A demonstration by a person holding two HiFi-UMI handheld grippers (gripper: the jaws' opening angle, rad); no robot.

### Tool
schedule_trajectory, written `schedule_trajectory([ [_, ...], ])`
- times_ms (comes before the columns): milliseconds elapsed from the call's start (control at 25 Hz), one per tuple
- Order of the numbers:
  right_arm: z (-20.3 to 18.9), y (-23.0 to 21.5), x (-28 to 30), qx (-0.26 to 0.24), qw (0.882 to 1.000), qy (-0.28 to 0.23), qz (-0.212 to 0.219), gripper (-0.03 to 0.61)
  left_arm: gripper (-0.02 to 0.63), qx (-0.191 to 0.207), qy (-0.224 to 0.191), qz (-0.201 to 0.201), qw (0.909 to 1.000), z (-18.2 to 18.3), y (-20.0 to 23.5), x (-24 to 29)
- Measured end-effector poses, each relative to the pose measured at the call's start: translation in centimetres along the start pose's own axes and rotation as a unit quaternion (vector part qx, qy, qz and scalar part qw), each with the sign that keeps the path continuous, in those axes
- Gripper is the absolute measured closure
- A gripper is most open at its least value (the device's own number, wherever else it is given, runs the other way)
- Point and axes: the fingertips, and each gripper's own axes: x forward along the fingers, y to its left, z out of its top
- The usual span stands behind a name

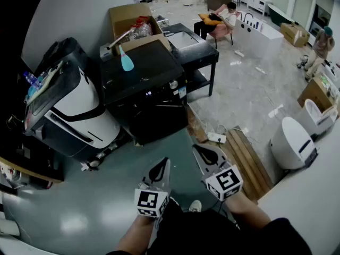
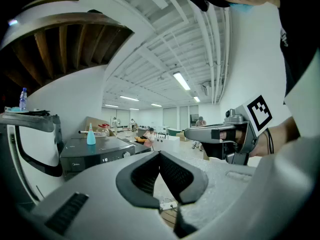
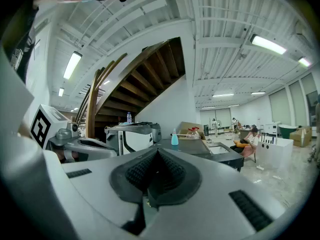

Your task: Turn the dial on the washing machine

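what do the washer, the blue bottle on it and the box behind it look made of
Washer: dark smooth casing with a faint sheen, probably painted metal or plastic. Bottle: light blue plastic, by its look. Box: brown matte cardboard, flaps open.

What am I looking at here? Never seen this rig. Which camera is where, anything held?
No robot: a person holds a hand-held gripper in each hand. The head view looks down from the person's head: the left hand-held gripper and the right hand-held gripper are both shut and empty. The other two views ride on the grippers, looking along their jaws. Ahead stands the black washing machine, its dial on the front panel, not yet reached; a blue bottle stands on top.
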Motion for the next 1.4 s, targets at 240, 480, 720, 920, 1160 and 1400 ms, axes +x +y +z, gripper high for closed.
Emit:
schedule_trajectory([
  [240, 0.0, -0.1, 0.1, 0.004, 1.000, -0.001, 0.000, 0.581, 0.611, 0.007, -0.015, 0.002, 0.9999, 0.4, 0.1, 0.3],
  [480, 0.2, -0.2, 0.0, 0.010, 1.000, -0.007, 0.001, 0.581, 0.609, 0.002, -0.023, 0.002, 0.9997, 0.8, 0.0, 0.2],
  [720, 0.5, -0.2, 0.2, 0.007, 1.000, -0.016, 0.003, 0.578, 0.609, 0.011, -0.028, 0.011, 0.9995, 0.7, 0.3, 0.2],
  [920, 1.0, 0.1, 1.3, 0.007, 1.000, -0.023, 0.009, 0.578, 0.609, 0.008, -0.017, 0.016, 0.9997, 1.0, 1.2, 0.0],
  [1160, 1.0, 0.1, 4.0, 0.003, 1.000, -0.023, 0.013, 0.577, 0.609, 0.009, -0.027, 0.019, 0.9994, 1.0, 3.9, 0.7],
  [1400, 1.2, -0.3, 7.9, 0.006, 1.000, -0.021, 0.007, 0.549, 0.609, 0.007, -0.040, 0.014, 0.9991, 1.0, 7.9, 2.5],
])
